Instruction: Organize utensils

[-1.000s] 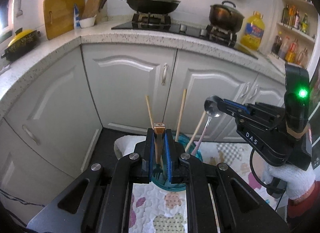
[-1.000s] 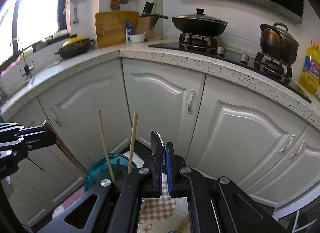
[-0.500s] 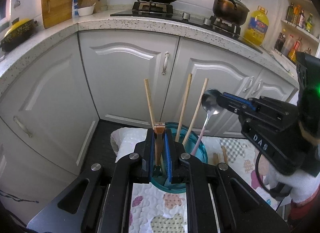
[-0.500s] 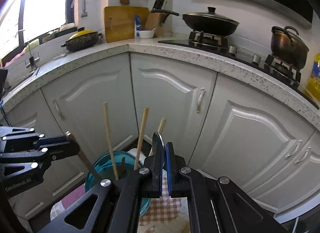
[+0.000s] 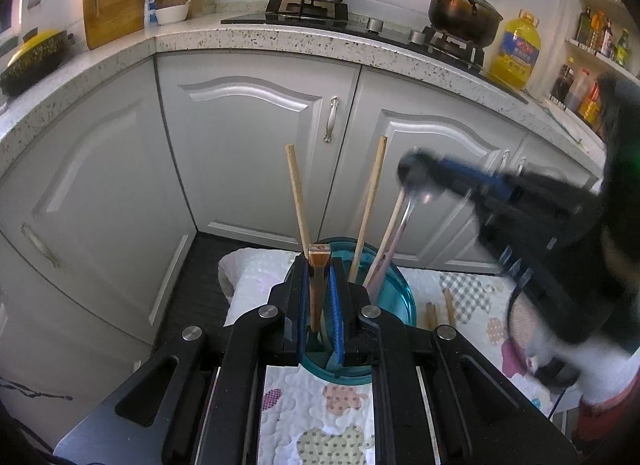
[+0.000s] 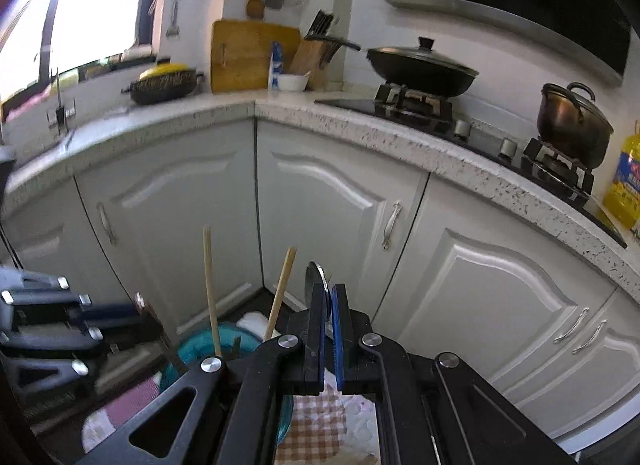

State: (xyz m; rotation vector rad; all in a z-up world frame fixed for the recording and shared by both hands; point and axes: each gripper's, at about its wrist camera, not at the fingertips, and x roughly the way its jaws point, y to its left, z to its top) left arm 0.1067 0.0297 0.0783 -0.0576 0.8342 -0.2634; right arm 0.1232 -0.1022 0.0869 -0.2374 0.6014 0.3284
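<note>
Kitchen cabinets and a speckled counter (image 5: 280,39) frame a patterned cloth (image 5: 316,409) bearing a teal glass holder (image 5: 402,301). Loading looks partly complete: three chopsticks (image 5: 297,193) stand inside, two more (image 5: 438,307) lie outside. Left gripper (image 5: 319,297) clamps a wooden-handled utensil (image 5: 318,265) over the holder; right gripper (image 6: 327,329) pinches a spoon (image 5: 416,181) by its bowl, handle dipping inside.
</note>
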